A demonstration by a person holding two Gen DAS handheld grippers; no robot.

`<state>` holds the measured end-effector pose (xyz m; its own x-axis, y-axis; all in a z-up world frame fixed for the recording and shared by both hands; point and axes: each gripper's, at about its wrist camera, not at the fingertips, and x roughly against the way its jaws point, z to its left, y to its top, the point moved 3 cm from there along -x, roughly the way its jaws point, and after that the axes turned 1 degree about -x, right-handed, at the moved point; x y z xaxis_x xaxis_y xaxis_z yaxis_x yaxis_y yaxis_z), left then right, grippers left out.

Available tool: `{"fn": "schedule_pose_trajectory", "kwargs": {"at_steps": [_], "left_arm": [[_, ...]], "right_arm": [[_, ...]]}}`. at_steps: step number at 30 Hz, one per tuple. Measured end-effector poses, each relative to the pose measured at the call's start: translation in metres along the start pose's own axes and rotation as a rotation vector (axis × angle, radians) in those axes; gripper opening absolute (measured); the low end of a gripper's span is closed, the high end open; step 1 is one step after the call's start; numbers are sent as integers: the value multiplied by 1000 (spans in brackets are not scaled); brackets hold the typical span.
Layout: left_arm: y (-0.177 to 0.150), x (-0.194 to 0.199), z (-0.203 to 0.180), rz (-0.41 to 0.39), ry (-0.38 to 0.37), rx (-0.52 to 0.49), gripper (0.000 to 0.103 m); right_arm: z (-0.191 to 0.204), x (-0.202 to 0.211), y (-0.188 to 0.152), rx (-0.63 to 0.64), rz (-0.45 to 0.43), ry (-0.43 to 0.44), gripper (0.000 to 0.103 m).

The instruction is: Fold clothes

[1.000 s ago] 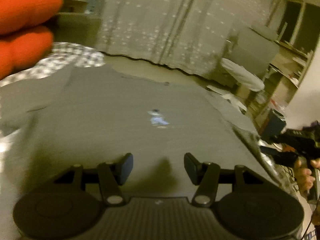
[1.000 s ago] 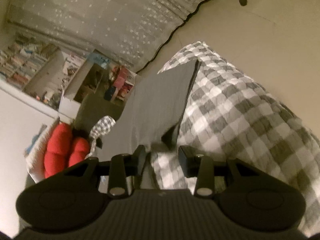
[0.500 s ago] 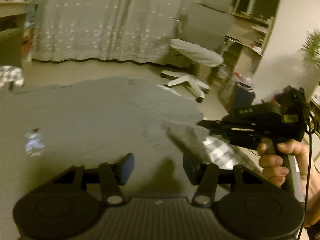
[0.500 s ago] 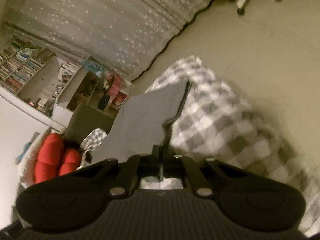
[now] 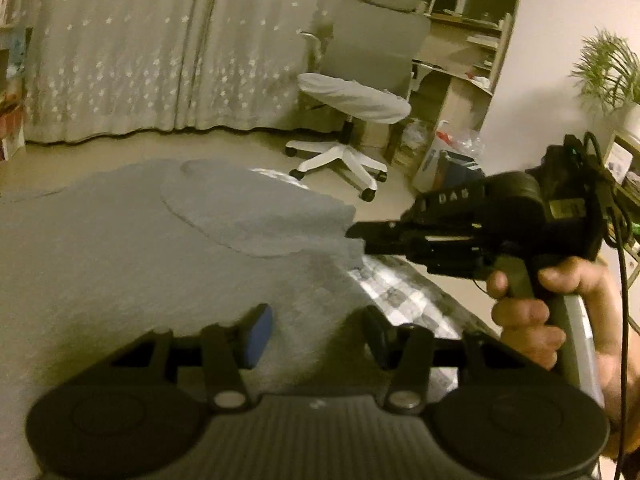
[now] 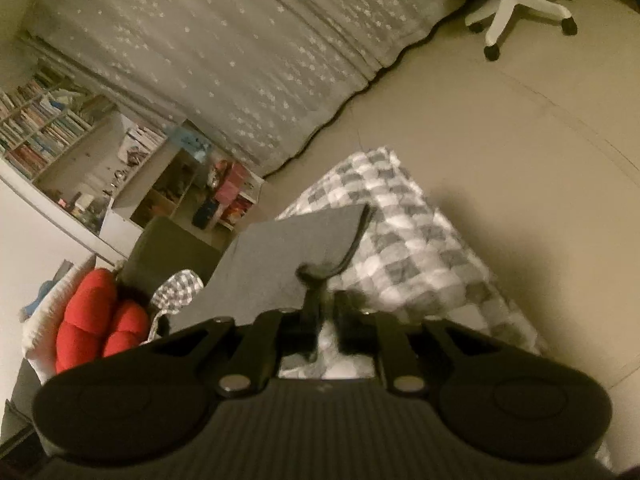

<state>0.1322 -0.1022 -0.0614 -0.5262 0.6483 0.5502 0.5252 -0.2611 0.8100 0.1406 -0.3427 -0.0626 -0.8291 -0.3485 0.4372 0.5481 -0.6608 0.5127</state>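
Note:
A grey T-shirt (image 5: 160, 248) lies spread on a checked bedcover (image 5: 400, 292). My left gripper (image 5: 316, 336) is open and empty, low over the shirt's near part. My right gripper (image 6: 326, 312) is shut on the shirt's right edge (image 6: 316, 276) and lifts it off the bedcover (image 6: 420, 248). In the left wrist view the right gripper (image 5: 354, 236) comes in from the right, hand-held, pinching the shirt's edge beside a folded-over sleeve (image 5: 256, 212).
A white swivel chair (image 5: 352, 96) stands on the floor beyond the bed, by a desk and curtain. A plant (image 5: 608, 72) is at the far right. Red cushions (image 6: 96, 328) and bookshelves (image 6: 44, 132) lie left of the bed.
My right gripper has shut on the shirt's edge and raised it. My left gripper has swung to the right, so the right gripper is now in its view.

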Motion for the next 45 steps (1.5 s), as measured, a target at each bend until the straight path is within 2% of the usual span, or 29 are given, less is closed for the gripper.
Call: {"fn": "schedule_pose_trajectory", "kwargs": {"at_steps": [2,9,10,13,15,19,21,24,26,28,30,33,34,35,36,45], "left_arm": [[-1,-1,-1,-10,-12,-5,51],[1,-8,0,-29,-101,63,51],[1,-9,0,-29,-114,70,51],[2,-12,-2,-27,-145,82,51],[2,-14,-4,-22,-180,86,51],[2,-21,-7,-9,-249,99,51],[2,-23,-8,-3,-277,103,51],[0,-25,-11,3,-296,99,51],[0,-25,-12,1,-300,97,51],[-1,-23,-11,0,-301,101,51],[-1,-21,-8,-7,-298,109,51],[-2,-15,0,-25,-270,137,52],[-2,-12,2,-31,-258,148,53],[-2,-9,6,-38,-244,157,53],[-3,-6,12,-45,-222,163,53],[-11,31,69,-104,-17,218,55]], "right_arm": [[-4,0,6,-8,-19,-12,42],[-4,-28,29,2,-47,-54,43],[-3,-34,31,14,-50,-65,40],[3,-45,34,75,-64,-110,5],[9,-48,35,125,-77,-142,4],[23,-41,44,245,-176,-165,3],[18,-49,48,262,-172,-195,3],[7,-68,41,289,-118,-245,3],[3,-70,40,271,-102,-238,4],[3,-65,41,258,-106,-220,7],[10,-60,38,278,-107,-237,15],[22,-54,34,306,-89,-229,15],[27,-52,32,316,-83,-225,23],[32,-49,30,334,-82,-227,37],[38,-47,28,352,-83,-228,42],[95,-55,7,462,-54,-188,44]]}}
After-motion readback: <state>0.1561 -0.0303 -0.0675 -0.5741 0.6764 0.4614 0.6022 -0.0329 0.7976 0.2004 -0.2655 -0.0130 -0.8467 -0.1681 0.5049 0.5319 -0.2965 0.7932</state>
